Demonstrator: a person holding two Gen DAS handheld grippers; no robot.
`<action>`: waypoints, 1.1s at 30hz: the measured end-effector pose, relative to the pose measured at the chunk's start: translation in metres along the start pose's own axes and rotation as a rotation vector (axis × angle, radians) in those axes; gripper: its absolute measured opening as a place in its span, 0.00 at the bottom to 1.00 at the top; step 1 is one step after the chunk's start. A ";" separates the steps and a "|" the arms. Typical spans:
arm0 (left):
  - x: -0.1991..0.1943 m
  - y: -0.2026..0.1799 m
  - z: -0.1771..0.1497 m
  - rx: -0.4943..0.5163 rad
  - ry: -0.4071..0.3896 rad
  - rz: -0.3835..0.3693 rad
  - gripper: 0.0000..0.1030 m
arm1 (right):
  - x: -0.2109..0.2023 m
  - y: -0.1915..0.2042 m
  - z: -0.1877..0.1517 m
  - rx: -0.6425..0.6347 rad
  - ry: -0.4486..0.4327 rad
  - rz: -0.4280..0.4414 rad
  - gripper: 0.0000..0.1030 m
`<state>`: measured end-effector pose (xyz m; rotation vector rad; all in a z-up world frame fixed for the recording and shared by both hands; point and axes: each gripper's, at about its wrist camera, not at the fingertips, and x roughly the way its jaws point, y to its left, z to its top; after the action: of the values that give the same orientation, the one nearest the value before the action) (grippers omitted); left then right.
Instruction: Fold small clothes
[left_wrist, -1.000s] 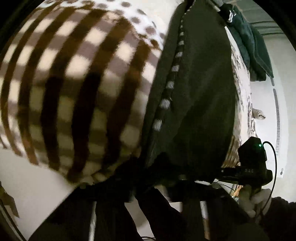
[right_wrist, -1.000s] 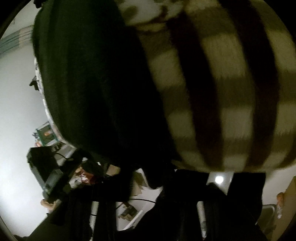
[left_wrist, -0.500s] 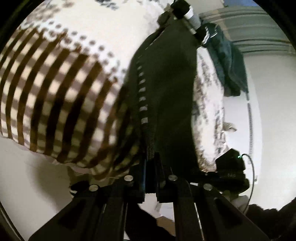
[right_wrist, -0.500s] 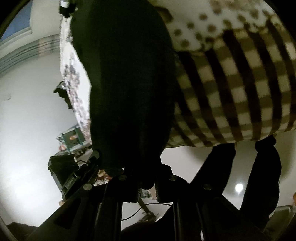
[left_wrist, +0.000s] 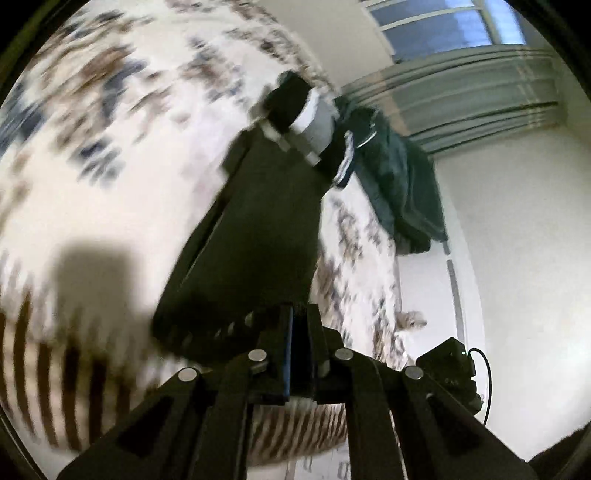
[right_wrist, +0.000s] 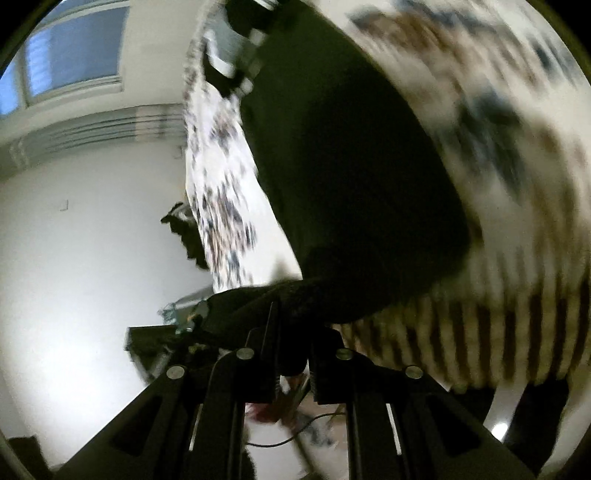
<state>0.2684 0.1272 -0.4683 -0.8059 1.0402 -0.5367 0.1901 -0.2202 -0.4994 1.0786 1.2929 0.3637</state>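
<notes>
Left wrist blurred: both grippers (left_wrist: 301, 347) (right_wrist: 293, 343) clamp the dark garment (left_wrist: 255, 229), its far end hidden.

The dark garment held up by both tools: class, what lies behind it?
Behind the dark garment lies a patterned bed cover, blotched above, striped below. The part directly behind the cloth is hidden.

The dark garment (left_wrist: 258, 236) hangs straight ahead of both grippers and blocks the way forward, with the patterned blanket (left_wrist: 110, 155) spread close behind it. To the side, a heap of dark green clothes (left_wrist: 399, 192) lies on the blanket's edge. Beyond that edge, bare white floor (right_wrist: 85, 240) leaves free room.
</notes>
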 end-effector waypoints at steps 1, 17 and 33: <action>0.010 -0.004 0.018 0.024 -0.011 0.006 0.05 | -0.001 0.007 0.016 -0.011 -0.020 0.007 0.12; 0.172 0.015 0.212 0.048 -0.035 0.116 0.05 | 0.092 0.048 0.296 -0.085 -0.114 -0.130 0.11; 0.139 0.037 0.191 -0.050 -0.060 0.188 0.69 | 0.099 0.011 0.332 -0.173 0.050 -0.216 0.87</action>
<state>0.5012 0.1103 -0.5215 -0.7547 1.0647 -0.3264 0.5201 -0.2856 -0.5821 0.7806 1.3810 0.3340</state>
